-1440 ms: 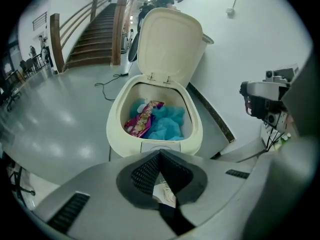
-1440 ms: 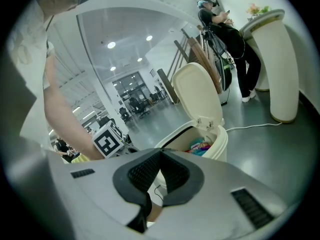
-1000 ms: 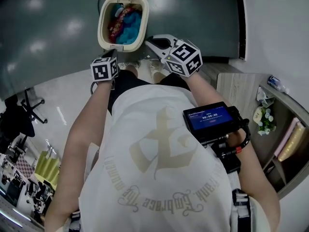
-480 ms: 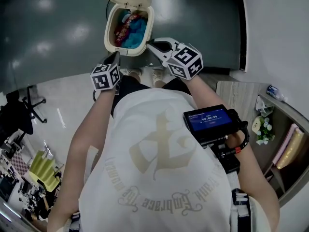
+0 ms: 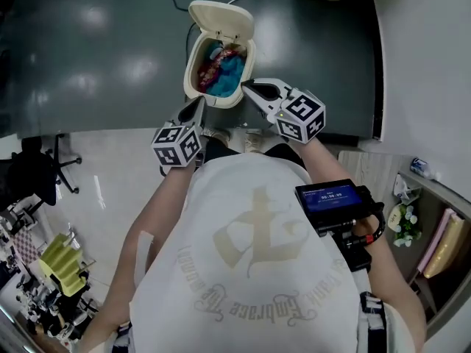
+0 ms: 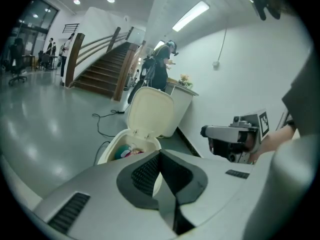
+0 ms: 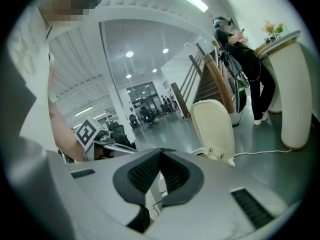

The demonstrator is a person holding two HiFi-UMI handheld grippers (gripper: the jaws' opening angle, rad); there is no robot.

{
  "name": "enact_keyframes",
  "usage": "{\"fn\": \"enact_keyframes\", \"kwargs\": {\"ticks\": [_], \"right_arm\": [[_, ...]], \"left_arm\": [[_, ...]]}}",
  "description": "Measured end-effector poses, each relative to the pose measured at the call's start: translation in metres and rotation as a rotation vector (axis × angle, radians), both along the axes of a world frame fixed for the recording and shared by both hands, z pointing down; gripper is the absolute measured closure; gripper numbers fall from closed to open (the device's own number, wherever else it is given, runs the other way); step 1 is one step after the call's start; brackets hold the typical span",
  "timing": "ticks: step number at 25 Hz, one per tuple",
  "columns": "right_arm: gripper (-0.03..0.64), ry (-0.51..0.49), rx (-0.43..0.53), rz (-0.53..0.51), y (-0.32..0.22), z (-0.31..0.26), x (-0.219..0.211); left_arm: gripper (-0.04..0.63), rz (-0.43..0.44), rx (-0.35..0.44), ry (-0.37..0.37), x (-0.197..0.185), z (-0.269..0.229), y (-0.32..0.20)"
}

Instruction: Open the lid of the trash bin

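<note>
Left gripper closed; cream plastic trash bin, rounded lid upright

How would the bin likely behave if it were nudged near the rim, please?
The bin looks like thin plastic, so it is probably light and apt to slide on the glossy floor. Its lid stands upright, which may shift weight backwards and favour tipping that way. The contents seem soft, adding little ballast.

Trash bin open, two grippers at its near side.
The cream trash bin stands with its lid tipped up, red and blue things inside; the left gripper and right gripper hang close by its near rim.
</note>
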State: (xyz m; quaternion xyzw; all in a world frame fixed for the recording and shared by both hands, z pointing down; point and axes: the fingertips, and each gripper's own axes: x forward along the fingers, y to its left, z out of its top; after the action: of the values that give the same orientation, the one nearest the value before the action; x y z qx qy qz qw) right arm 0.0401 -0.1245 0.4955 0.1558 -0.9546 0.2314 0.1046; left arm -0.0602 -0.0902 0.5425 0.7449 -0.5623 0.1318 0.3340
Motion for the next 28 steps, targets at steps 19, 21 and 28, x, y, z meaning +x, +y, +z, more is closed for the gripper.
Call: {"fn": "enact_keyframes", "kwargs": {"ticks": [19,21,28], "right_arm": [[0.614,0.031,0.041,0.066,-0.011,-0.035,0.011],[0.614,0.035,0.037,0.076,-0.010,-0.033,0.016],[0.614,0.035,0.031,0.079,-0.006,-0.027,0.019]], "left_arm": [[0.581,0.039,0.125,0.064,-0.015,-0.048,-0.006],[0.581,0.052,0.126,0.065,-0.010,-0.046,-0.007],[0.581,0.065,0.120,0.063,-0.003,-0.040,-0.002]]}}
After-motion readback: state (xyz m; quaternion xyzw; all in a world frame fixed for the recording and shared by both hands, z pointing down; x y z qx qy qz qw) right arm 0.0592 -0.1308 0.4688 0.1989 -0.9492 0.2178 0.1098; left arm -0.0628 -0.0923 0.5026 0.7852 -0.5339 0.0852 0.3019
